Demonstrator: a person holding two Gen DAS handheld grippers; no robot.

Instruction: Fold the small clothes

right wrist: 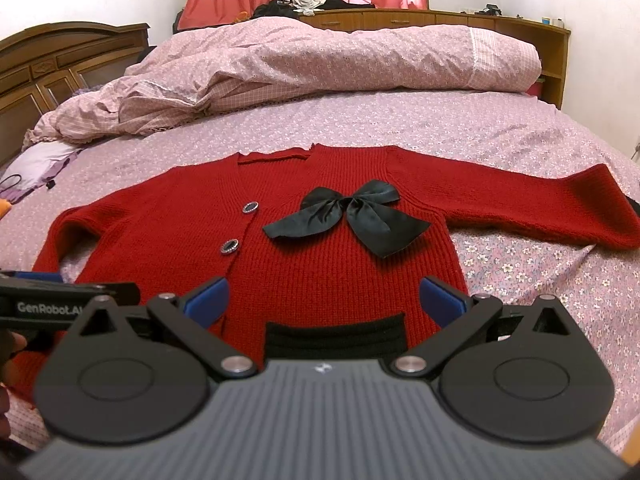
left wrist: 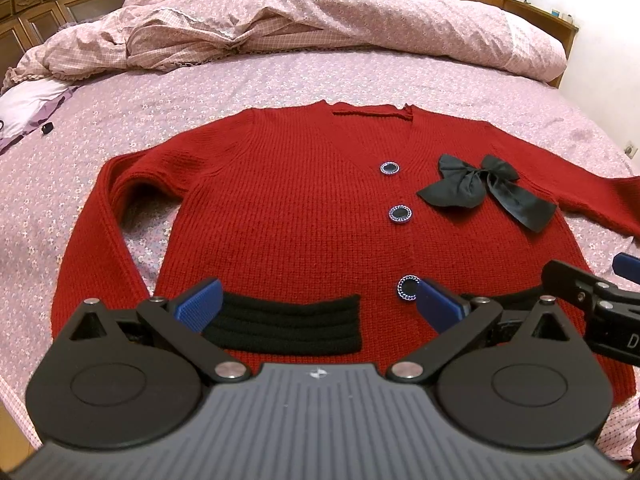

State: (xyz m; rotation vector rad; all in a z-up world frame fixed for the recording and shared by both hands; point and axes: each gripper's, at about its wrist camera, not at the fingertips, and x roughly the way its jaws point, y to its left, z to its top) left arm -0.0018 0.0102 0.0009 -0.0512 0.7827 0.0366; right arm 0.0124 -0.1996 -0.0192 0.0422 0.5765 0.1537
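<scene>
A red knit cardigan lies face up and flat on a bed's pink floral sheet, its neckline toward 12 o'clock and its hem toward 6 o'clock, so that the body's long axis runs straight away from both cameras. One sleeve stretches out toward 3 o'clock in the right wrist view; the other sleeve bends down along the body at 9 o'clock in the left wrist view. A black bow sits on the chest at about 2 o'clock of the button row, and a black ribbed pocket band lies near the hem.

The left gripper hangs over the hem with its blue fingers spread wide, pinching nothing. The right gripper is likewise spread apart above the hem, empty.

A rumpled pink duvet is heaped across the bed at 12 o'clock, before a wooden headboard. The hem itself is hidden behind both gripper bodies; the outstretched sleeve's cuff is cut off at the frame edge in both views. Whether the fingertips touch the knit cannot be made out.
</scene>
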